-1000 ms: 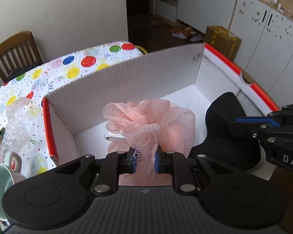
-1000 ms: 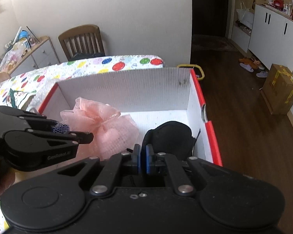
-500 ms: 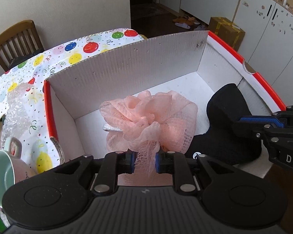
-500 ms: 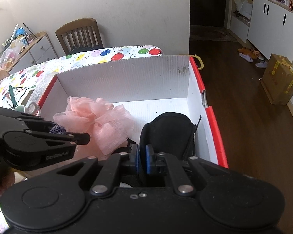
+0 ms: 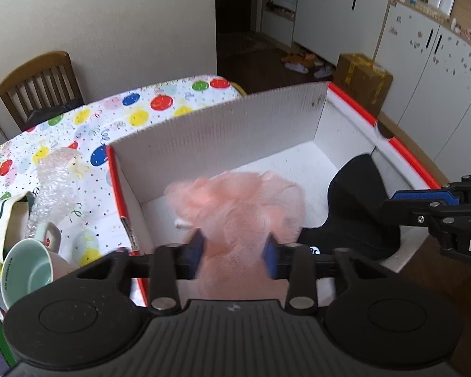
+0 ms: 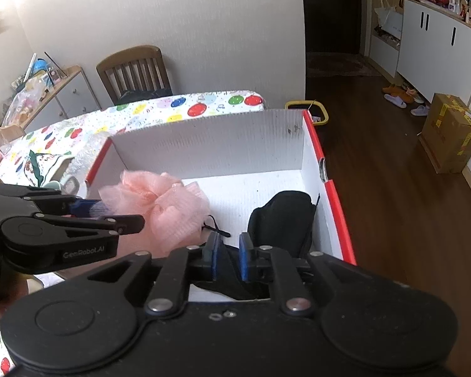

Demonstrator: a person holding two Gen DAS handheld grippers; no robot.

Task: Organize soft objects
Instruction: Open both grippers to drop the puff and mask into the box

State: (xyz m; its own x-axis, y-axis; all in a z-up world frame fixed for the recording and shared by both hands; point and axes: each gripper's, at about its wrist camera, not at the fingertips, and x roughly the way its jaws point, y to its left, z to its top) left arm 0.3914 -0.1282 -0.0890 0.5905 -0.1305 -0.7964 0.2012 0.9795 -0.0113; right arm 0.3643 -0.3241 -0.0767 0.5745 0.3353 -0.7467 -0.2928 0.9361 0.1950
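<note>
Corrugated white plastic forms the box (image 5: 223,125), a rectangular bin with ribbed walls and red edging along its rim. Inside it lie 2 soft things. 1 is a peach-pink mesh bath pouf (image 6: 169,207), gathered into loose, netted ruffles, sitting toward the box's left wall. The other is a black fabric item (image 6: 282,220), smooth, rounded and slumped against the box's right wall, with a thin black cord trailing from it toward the pouf.

The left tool (image 5: 234,253) has just been opening; its blue pads now stand apart on either side of the pouf's blurred lower ruffles, not pinching them. The right tool (image 6: 229,256) has also just been opening and stands at a narrow gap over the near edge of the black fabric, with no clear pinch on it.

Left of the box, the tabletop (image 5: 135,116) wears a glossy cloth printed with coloured balloons. On it sit 1 pale green mug (image 5: 28,270) and 1 crumpled sheet of bubble wrap (image 5: 55,179).
</note>
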